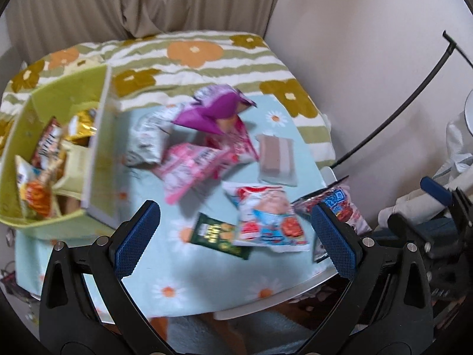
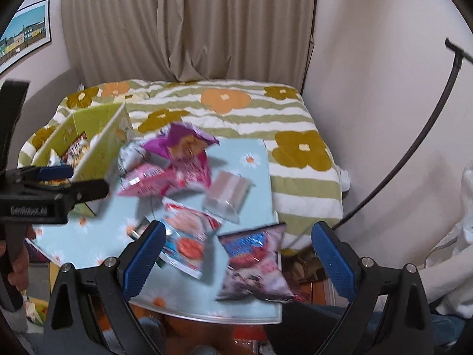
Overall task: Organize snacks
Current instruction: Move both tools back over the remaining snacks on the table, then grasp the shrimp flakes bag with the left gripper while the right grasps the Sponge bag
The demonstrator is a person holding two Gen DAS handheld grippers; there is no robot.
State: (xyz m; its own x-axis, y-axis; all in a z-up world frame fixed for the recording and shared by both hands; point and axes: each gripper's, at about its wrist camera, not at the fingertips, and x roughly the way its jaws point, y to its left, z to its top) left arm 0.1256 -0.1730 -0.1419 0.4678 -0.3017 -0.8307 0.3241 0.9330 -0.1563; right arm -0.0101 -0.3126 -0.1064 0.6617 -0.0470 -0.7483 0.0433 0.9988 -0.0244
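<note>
Loose snack packets lie on a small table with a light blue daisy cloth (image 1: 183, 269): a purple bag (image 1: 217, 112), a pink bag (image 1: 192, 168), a silver bag (image 1: 146, 142), a clear-wrapped brown wafer pack (image 1: 276, 159), a red and white bag (image 1: 267, 217), a dark green packet (image 1: 217, 235) and a red and blue bag (image 1: 337, 204) at the right edge. A green box (image 1: 97, 159) at the left holds several snacks. My left gripper (image 1: 235, 242) is open and empty above the table's front. My right gripper (image 2: 238, 254) is open and empty, over the red and blue bag (image 2: 255, 263).
A bed with a flower-striped blanket (image 1: 207, 68) lies behind the table. A curtain (image 2: 207, 29) hangs at the back and a wall stands at the right. A black curved rod (image 2: 414, 148) leans at the right. The left gripper's body (image 2: 44, 195) shows at the left of the right wrist view.
</note>
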